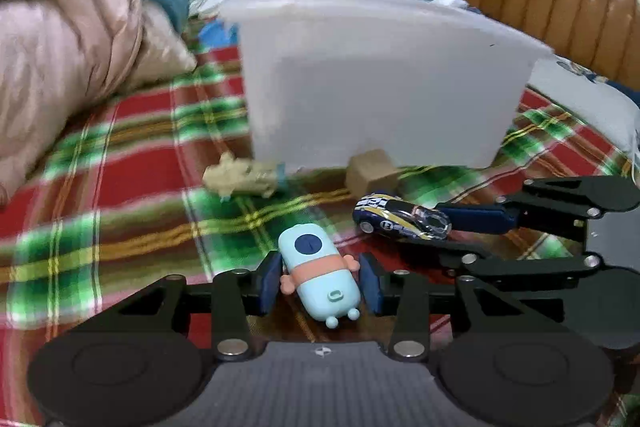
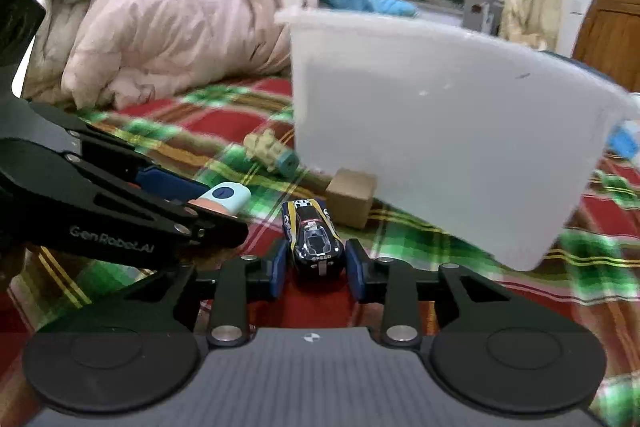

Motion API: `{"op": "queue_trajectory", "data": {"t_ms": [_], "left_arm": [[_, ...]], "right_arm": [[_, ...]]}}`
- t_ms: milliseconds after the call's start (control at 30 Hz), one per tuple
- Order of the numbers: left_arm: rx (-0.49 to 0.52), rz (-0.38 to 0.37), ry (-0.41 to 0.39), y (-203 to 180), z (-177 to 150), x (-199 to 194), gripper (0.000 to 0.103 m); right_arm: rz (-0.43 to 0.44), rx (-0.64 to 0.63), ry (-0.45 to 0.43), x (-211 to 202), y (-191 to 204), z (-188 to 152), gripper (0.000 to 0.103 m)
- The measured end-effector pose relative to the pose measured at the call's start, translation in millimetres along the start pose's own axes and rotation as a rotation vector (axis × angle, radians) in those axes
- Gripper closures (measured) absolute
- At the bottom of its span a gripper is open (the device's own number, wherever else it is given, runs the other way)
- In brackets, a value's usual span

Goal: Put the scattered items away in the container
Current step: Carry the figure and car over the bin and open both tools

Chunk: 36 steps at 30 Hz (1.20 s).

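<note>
Left wrist: wooden block (image 1: 372,169) touches container (image 1: 384,83) beyond toy car (image 1: 402,217).

Both wrist cameras sit low over the bed (image 1: 120,195), close to the items, facing the container (image 1: 380,87). The left view looks from the left, the right from beside it. Both share the container (image 2: 440,147), block (image 1: 372,173) and car (image 2: 314,235).

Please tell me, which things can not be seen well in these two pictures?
- Inside of the white container: both views, hidden by its frosted wall.
- Beige toy: motion blur in both views; its kind is unclear.
- Pastel toy: right wrist view, mostly covered by the left gripper.
- Cardboard cube: contents not visible.
</note>
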<state>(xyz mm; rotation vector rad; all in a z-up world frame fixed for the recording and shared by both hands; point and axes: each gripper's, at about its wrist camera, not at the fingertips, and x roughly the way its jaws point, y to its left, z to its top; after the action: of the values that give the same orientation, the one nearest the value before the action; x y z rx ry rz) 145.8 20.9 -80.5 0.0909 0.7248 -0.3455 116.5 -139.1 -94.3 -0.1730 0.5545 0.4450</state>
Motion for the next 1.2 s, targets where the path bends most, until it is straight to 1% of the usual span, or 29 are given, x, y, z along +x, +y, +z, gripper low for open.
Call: {"op": "queue_trajectory", "data": {"t_ms": [133, 233, 333, 433, 500, 600, 700, 767, 867, 933, 1000, 1067, 1133, 1200], "left_arm": [[0.027, 0.011, -0.049, -14.0, 17.0, -18.5, 0.057], [0.029, 0.031, -0.09, -22.2, 33.7, -31.6, 0.057], [0.025, 0.072, -0.133, -28.3, 52.8, -45.8, 0.057], [0.02, 0.098, -0.177, -32.3, 73.0, -57.4, 0.057], [0.021, 0.1, -0.202, -34.8, 88.3, -61.8, 0.057], [0.029, 0.101, -0.245, -40.0, 111.5, -65.0, 0.057], [0.046, 0.098, -0.277, -48.0, 136.4, -60.8, 0.057], [0.068, 0.104, -0.289, -54.8, 150.6, -53.3, 0.057], [0.09, 0.114, -0.291, -62.0, 169.5, -33.7, 0.057], [0.094, 0.125, -0.275, -63.7, 178.5, -14.3, 0.057], [0.075, 0.138, -0.251, -61.7, 185.2, 4.7, 0.057], [0.062, 0.146, -0.219, -58.4, 188.5, 24.4, 0.057], [0.07, 0.159, -0.181, -56.2, 189.0, 38.7, 0.057], [0.069, 0.168, -0.166, -52.7, 185.2, 43.3, 0.053]], "right_arm": [[-0.033, 0.007, -0.054, -27.6, -7.7, 10.0, 0.068], [-0.071, 0.011, -0.105, -47.7, -15.0, 23.3, 0.068], [-0.103, 0.022, -0.168, -68.4, -22.9, 42.9, 0.068], [-0.129, 0.04, -0.233, -85.8, -33.3, 66.1, 0.068], [-0.151, 0.051, -0.259, -89.6, -39.3, 79.7, 0.068], [-0.182, 0.073, -0.275, -85.2, -51.1, 95.6, 0.068], [-0.208, 0.105, -0.272, -74.7, -66.9, 107.4, 0.068], [-0.22, 0.126, -0.253, -64.0, -78.6, 113.4, 0.068], [-0.237, 0.13, -0.235, -51.3, -91.6, 117.2, 0.068], [-0.25, 0.133, -0.224, -43.6, -99.5, 118.7, 0.068], [-0.249, 0.149, -0.21, -34.4, -109.4, 120.7, 0.068], [-0.251, 0.152, -0.197, -24.7, -115.3, 120.7, 0.067], [-0.256, 0.155, -0.188, -19.9, -117.4, 117.9, 0.066], [-0.251, 0.157, -0.18, -17.0, -118.7, 115.1, 0.061]]}}
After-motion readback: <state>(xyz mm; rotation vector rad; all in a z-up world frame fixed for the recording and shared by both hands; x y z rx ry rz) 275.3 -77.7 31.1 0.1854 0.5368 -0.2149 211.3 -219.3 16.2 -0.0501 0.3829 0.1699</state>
